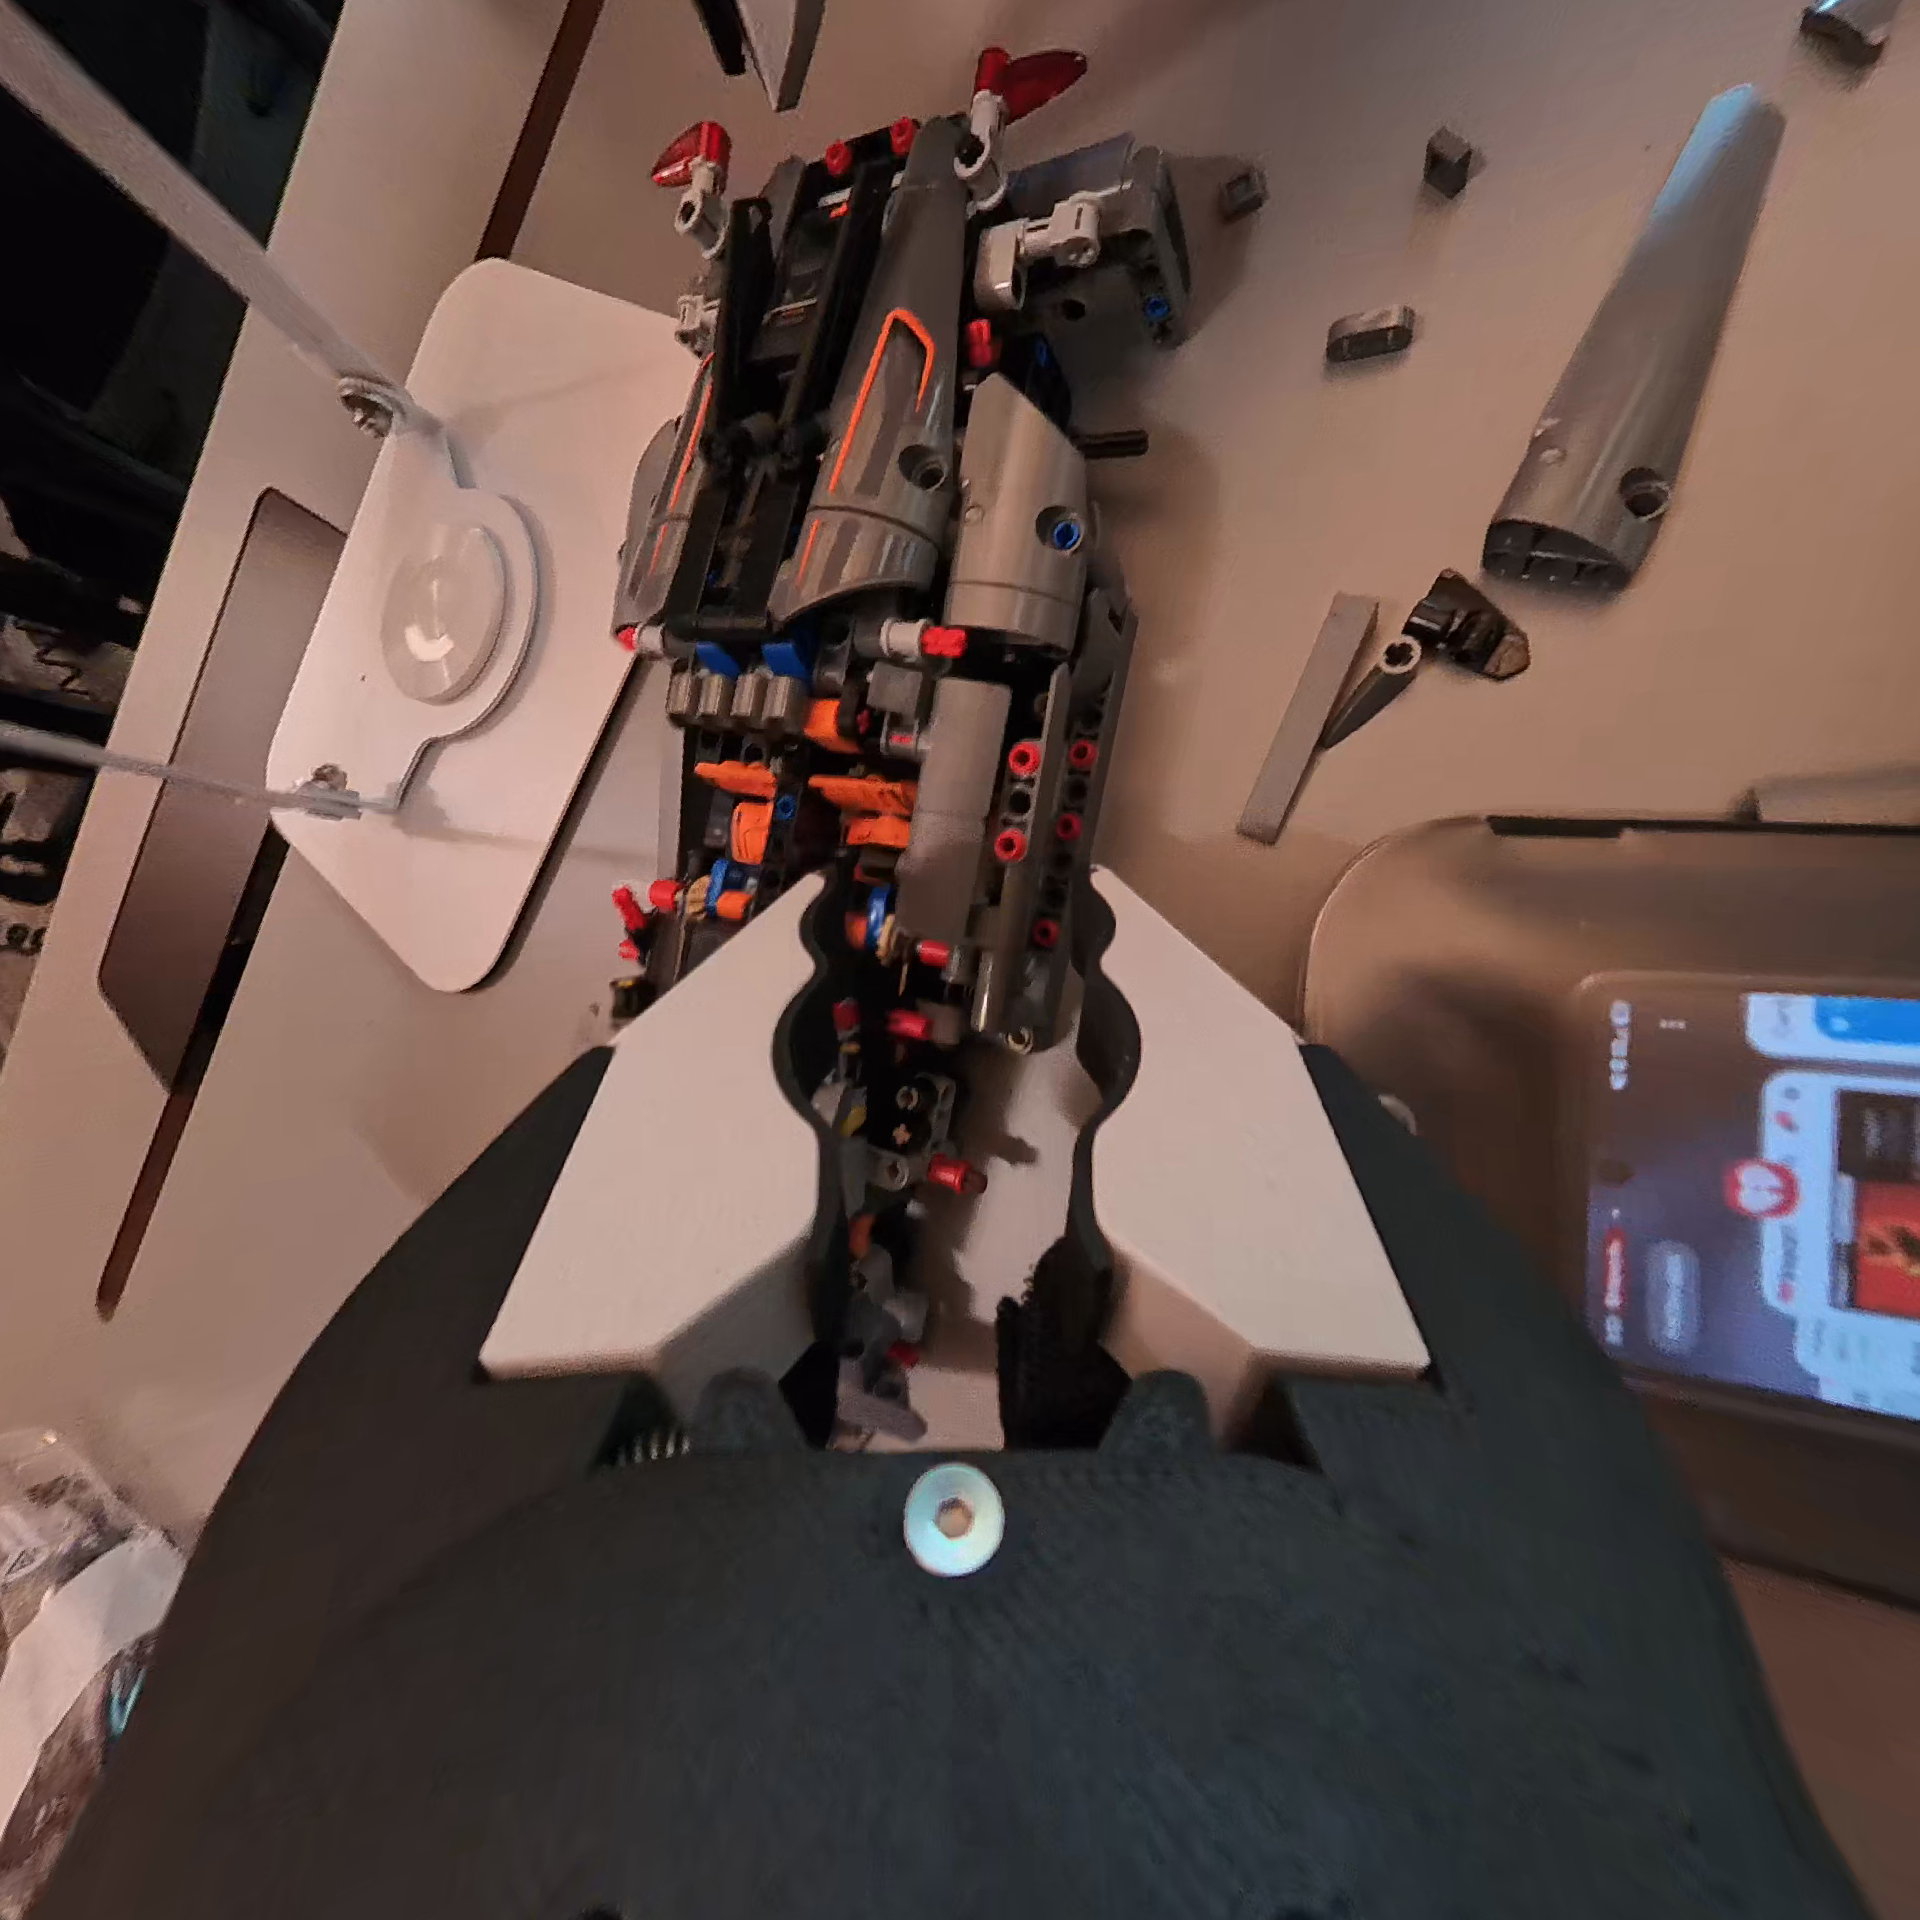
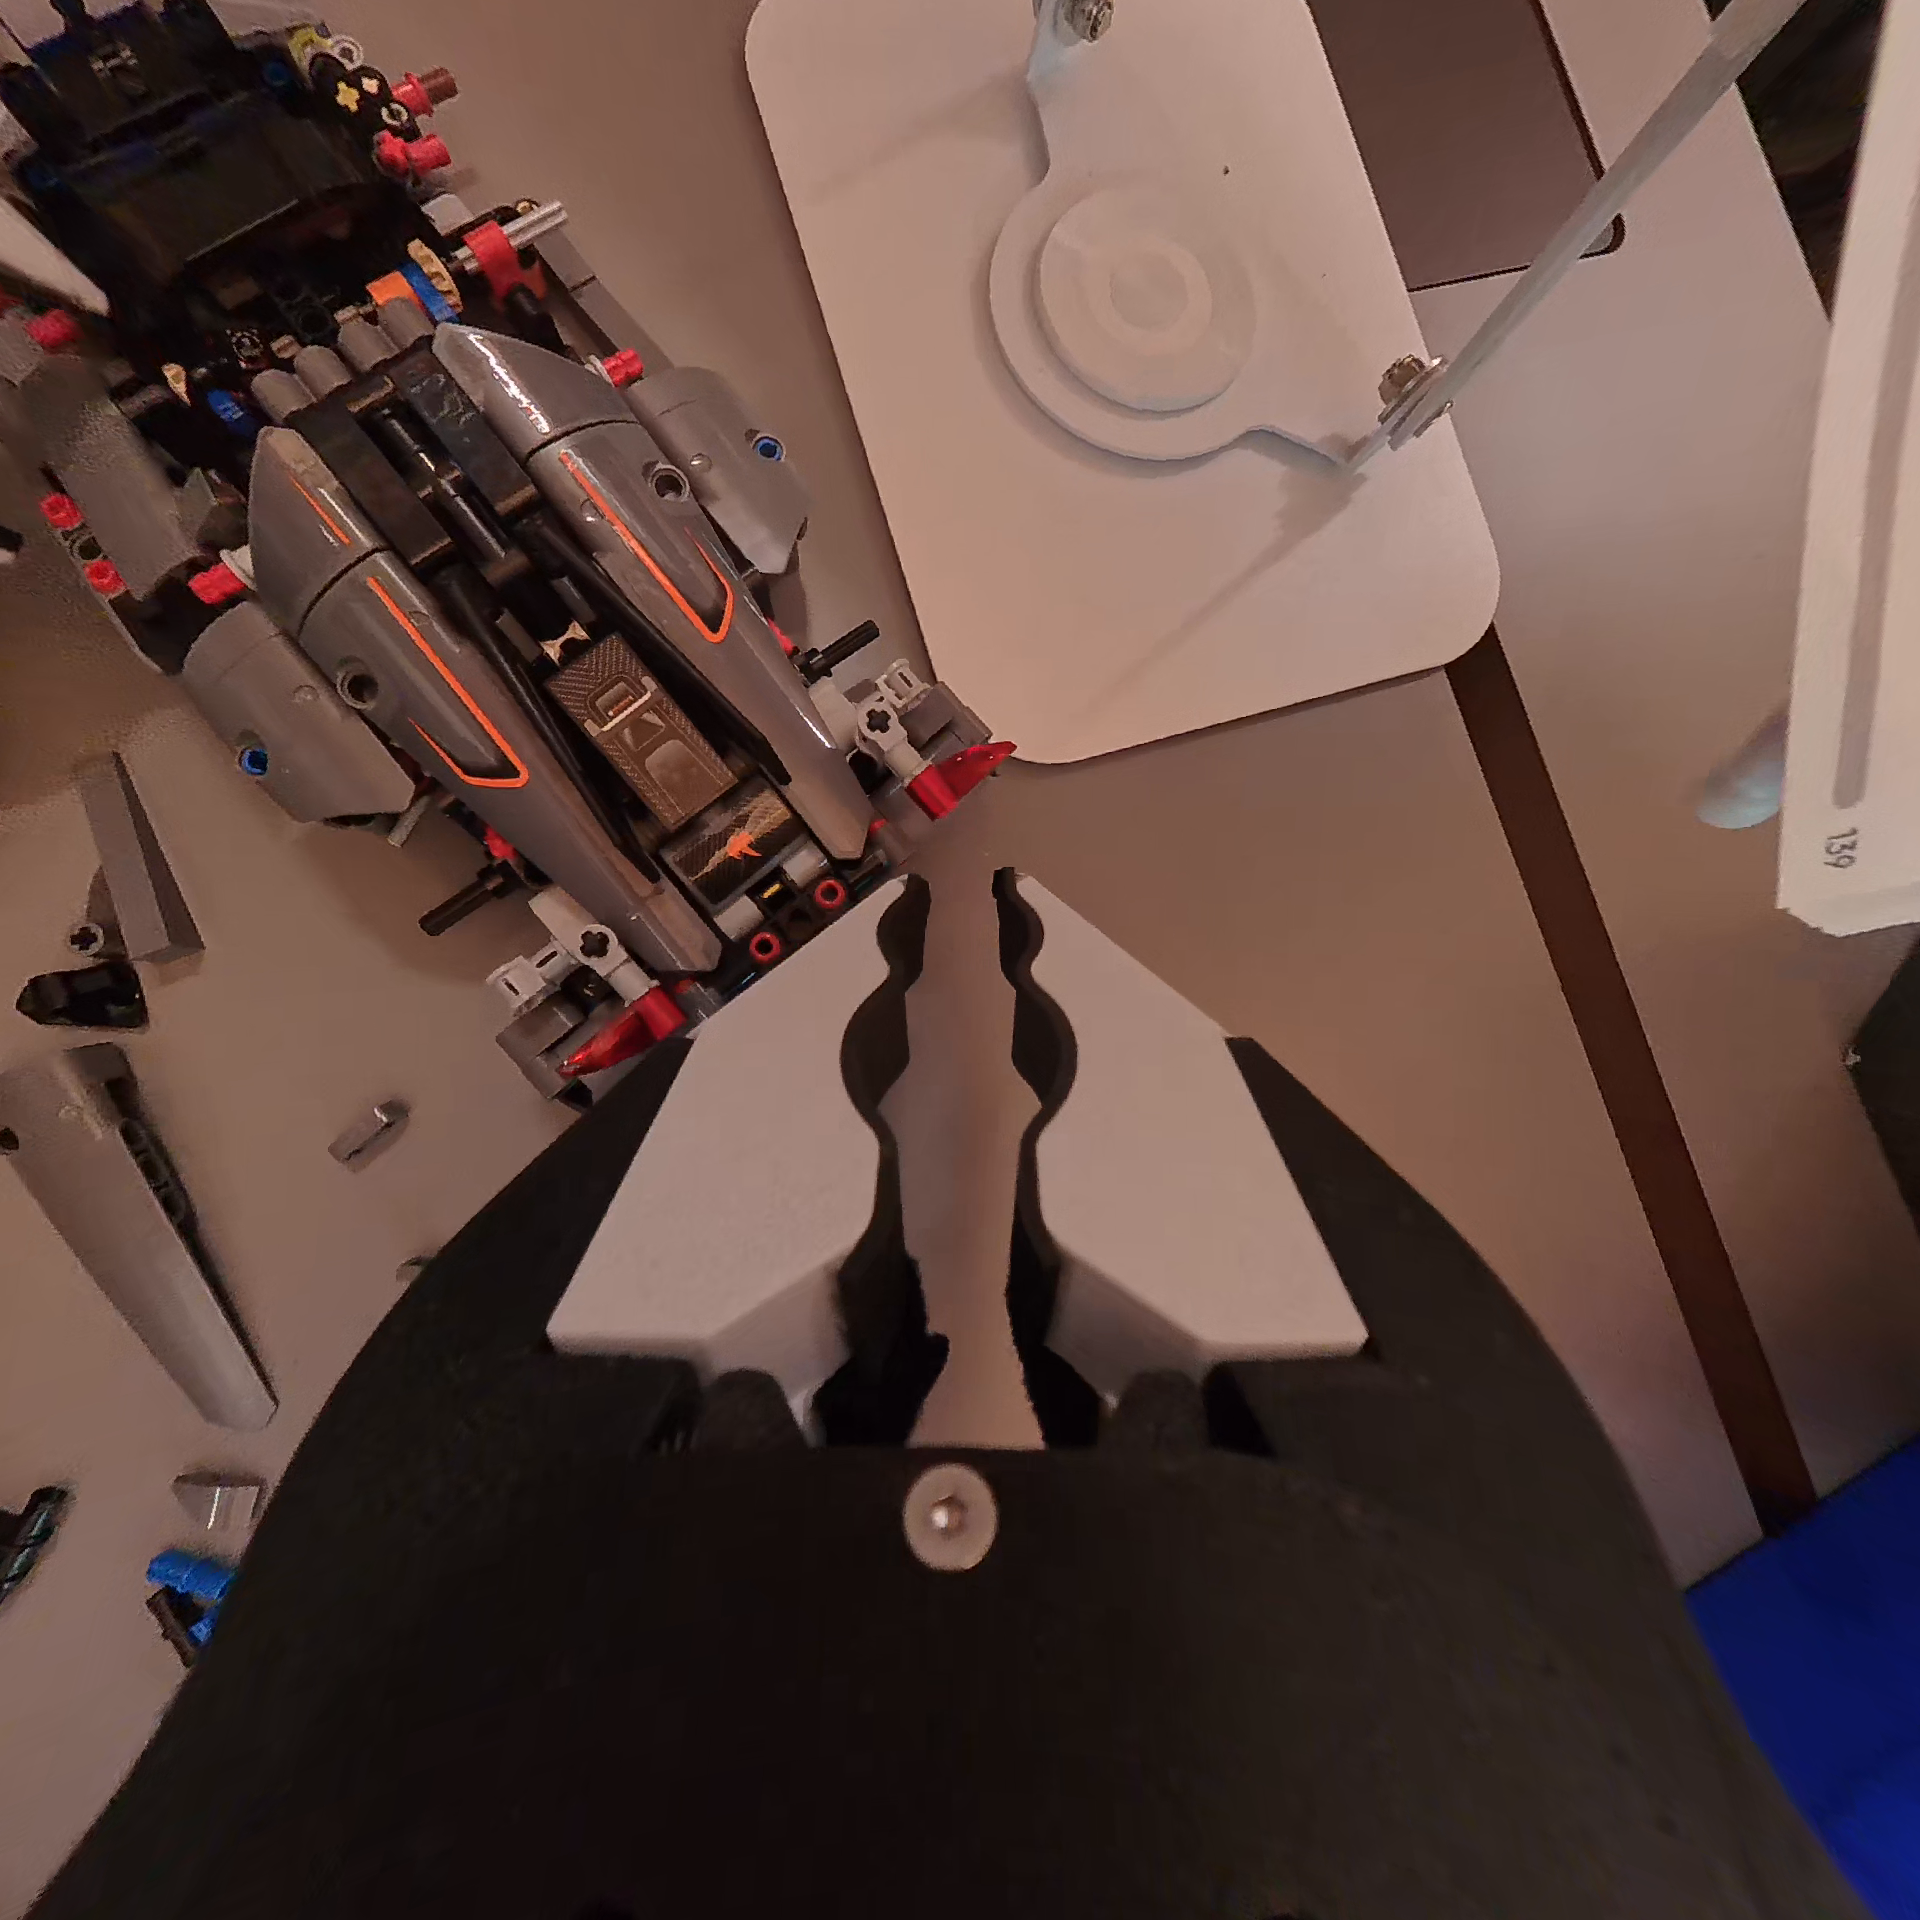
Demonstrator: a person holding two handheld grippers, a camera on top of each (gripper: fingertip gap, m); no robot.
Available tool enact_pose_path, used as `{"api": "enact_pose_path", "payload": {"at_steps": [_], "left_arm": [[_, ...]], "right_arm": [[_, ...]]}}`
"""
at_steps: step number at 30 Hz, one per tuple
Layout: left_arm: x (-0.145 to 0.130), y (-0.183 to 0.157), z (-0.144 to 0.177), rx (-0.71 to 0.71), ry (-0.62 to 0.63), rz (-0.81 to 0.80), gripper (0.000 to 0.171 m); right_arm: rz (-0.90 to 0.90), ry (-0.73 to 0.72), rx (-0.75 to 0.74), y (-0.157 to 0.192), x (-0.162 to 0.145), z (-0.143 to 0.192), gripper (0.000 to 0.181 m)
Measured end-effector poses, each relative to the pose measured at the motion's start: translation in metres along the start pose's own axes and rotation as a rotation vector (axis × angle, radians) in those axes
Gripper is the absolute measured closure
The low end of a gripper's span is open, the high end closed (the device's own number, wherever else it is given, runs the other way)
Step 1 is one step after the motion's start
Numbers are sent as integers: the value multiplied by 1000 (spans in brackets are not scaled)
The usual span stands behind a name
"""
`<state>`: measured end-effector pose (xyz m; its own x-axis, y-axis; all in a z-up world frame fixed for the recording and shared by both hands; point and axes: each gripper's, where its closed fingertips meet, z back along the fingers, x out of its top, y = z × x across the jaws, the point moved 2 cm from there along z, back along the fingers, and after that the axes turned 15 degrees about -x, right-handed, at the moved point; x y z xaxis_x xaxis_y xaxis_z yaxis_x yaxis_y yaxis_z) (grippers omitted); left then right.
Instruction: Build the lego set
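The grey, black and orange lego model (image 1: 883, 468) lies lengthwise on the beige table, its near end between my left gripper's white fingers (image 1: 675, 1143). My left gripper (image 1: 961, 894) is shut on that end of the model. In the right wrist view the model (image 2: 499, 582) lies up and to the left, its red-tipped end just beside my right gripper (image 2: 958, 883). That gripper is empty and hovers over bare table, its jaws almost together with only a narrow slit between them.
Loose parts lie right of the model: a long grey panel (image 1: 1631, 353), a grey wedge (image 1: 1309, 717) and small grey bits (image 1: 1371, 332). A phone (image 1: 1766, 1195) lies at the right. A white stand base (image 1: 468, 644) (image 2: 1122, 364) sits beside the model. A booklet (image 2: 1849, 520) is at the far right. A blue pin (image 2: 187, 1574) lies at the lower left.
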<state>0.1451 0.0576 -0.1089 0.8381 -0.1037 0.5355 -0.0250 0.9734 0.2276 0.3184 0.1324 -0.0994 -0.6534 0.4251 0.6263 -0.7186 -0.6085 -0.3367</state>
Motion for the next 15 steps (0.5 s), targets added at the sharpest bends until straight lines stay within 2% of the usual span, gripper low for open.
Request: {"api": "enact_pose_path", "payload": {"at_steps": [9, 15], "left_arm": [[-1, -6, 4, 17, 5, -43, 132], [3, -9, -10, 53, 87, -147, 135]], "right_arm": [[17, 5, 3, 5, 0, -1, 169], [22, 6, 4, 6, -1, -1, 169]]}}
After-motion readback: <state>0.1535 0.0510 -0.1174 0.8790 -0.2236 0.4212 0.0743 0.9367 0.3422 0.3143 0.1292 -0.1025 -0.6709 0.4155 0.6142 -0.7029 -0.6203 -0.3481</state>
